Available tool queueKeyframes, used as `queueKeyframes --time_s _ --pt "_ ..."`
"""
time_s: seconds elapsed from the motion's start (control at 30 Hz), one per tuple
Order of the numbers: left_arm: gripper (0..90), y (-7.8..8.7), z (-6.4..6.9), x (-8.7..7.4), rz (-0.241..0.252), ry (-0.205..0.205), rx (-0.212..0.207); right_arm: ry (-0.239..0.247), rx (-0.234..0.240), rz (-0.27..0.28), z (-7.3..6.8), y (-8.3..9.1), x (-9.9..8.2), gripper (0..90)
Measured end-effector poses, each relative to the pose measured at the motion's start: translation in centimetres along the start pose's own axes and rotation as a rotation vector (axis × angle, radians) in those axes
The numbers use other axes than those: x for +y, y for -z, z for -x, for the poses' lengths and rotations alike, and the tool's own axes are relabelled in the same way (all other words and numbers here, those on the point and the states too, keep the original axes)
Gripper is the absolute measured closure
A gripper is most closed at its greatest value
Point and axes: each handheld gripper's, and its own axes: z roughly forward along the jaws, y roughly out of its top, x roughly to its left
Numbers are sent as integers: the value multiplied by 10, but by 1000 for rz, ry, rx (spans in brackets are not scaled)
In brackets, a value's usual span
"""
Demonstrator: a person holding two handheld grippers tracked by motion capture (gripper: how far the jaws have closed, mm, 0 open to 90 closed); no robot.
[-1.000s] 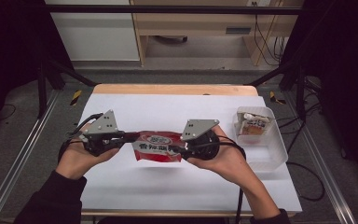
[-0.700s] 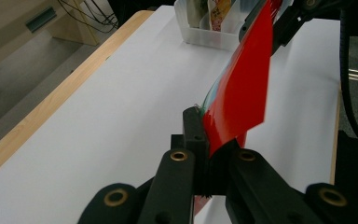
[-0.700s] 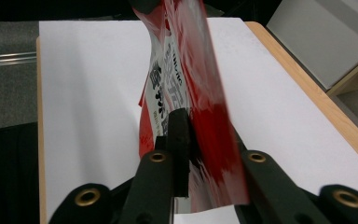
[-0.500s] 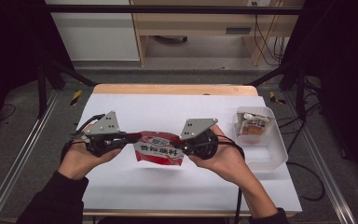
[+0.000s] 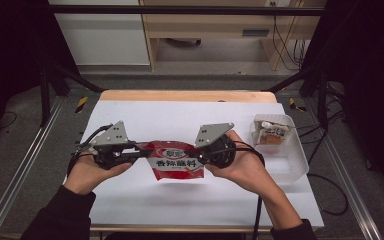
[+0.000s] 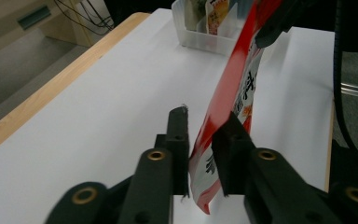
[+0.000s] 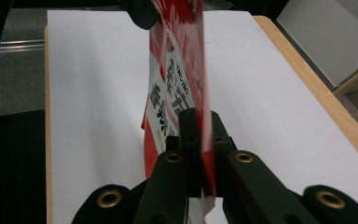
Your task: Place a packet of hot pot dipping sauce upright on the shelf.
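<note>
I hold a red sauce packet [image 5: 176, 161] above the white table [image 5: 180, 117], stretched level between my two claws. My right gripper [image 7: 199, 122] is clamped tight on the packet's edge, jaws together with the film pinched between them. My left gripper [image 6: 205, 135] has just been opening: its jaws now stand a little apart, the packet's other end [image 6: 228, 93] between them, resting against one jaw with a gap at the other. In the high view my left gripper [image 5: 142, 153] sits at the packet's left end, my right gripper [image 5: 202, 156] at its right.

Surface: a white sheet covers the table top, with a pale wooden strip [image 5: 185, 95] showing along the far edge. A clear plastic bin [image 5: 292, 160] stands near the right edge, well apart from the packet, with another packet [image 5: 272, 134] inside at its far end.

Room: grey floor beyond the table, a light wooden cabinet [image 5: 215, 30] at the back, cables [image 5: 282, 47] hanging beside it, dark frame posts [image 5: 47, 75] on both sides.
</note>
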Motion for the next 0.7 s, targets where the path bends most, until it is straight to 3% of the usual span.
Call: queueKeyframes --time_s 0.03,0.07,0.13,0.17,0.23,0.33,0.53,0.7 --pt "718 0 0 0 9 9 3 0 0 0 0 0 0 897" --pt "626 0 -1 0 22 20 10 1 -5 -9 1 2 0 897" --pt "592 0 -1 0 28 23 11 1 -6 -13 2 2 -1 897" --pt "503 0 -1 -1 32 28 15 1 -11 -19 3 3 -3 897" --pt "416 -1 0 -2 29 36 31 -5 -15 -18 3 4 -4 897" --pt "365 -3 1 -7 24 48 55 -18 -24 -14 6 8 -8 897" --pt "167 -7 5 -24 10 76 111 -35 -52 -8 13 21 -14 897" --pt "93 -8 8 -45 1 117 163 -52 -81 9 19 37 -18 897"
